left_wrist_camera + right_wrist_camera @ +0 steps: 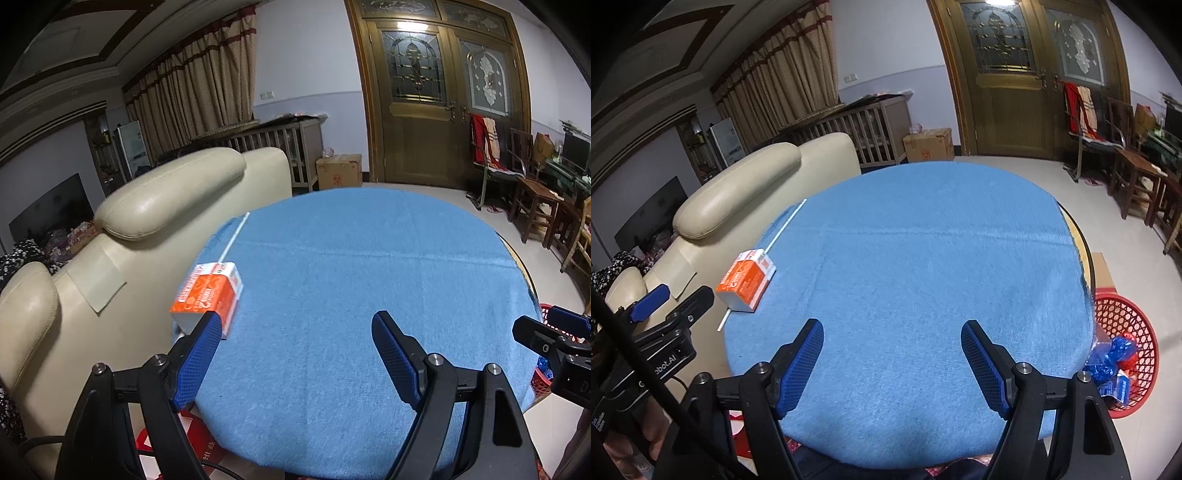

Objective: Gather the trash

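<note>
An orange and white carton (208,295) lies at the left edge of the round table with a blue cloth (351,295); it also shows in the right wrist view (746,280). A thin white stick (232,240) lies along the edge beside it, seen too in the right wrist view (783,229). My left gripper (295,325) is open and empty, its left fingertip (207,332) just in front of the carton. My right gripper (892,332) is open and empty over the cloth (923,277). A red basket (1126,343) on the floor at the right holds blue wrappers (1112,358).
A cream leather sofa (147,221) stands close against the table's left side. Wooden chairs (535,206) stand at the right. A cardboard box (339,170) sits by the wooden door (443,110). The right gripper's body (554,343) shows at the left view's right edge.
</note>
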The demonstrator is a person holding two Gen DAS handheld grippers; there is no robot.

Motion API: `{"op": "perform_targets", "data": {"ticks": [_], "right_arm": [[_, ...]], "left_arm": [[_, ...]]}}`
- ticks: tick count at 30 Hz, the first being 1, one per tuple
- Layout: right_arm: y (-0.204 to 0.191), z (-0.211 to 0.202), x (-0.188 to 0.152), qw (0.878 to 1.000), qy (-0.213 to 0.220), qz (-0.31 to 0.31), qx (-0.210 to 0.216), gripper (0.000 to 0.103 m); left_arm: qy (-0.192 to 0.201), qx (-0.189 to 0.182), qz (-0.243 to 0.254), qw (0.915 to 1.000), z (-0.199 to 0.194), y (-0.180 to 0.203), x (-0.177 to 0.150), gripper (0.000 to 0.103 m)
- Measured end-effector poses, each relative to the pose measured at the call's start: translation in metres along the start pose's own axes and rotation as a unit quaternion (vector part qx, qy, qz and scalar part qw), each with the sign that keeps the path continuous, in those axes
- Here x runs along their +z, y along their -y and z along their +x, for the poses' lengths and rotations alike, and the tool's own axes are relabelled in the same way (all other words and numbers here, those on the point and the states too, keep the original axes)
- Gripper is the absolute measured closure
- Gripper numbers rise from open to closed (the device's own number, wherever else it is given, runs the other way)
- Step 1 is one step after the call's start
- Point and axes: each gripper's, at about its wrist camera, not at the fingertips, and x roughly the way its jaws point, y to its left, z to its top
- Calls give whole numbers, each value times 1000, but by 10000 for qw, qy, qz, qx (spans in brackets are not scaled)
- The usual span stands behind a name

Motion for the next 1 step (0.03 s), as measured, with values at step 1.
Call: {"op": "perform_targets", "data": {"ticks": [1], "right_arm": [[4, 5, 1, 10000, -35, 22, -34, 23]], "left_arm": [[-64, -47, 8, 10000, 6, 2, 1, 19]]}}
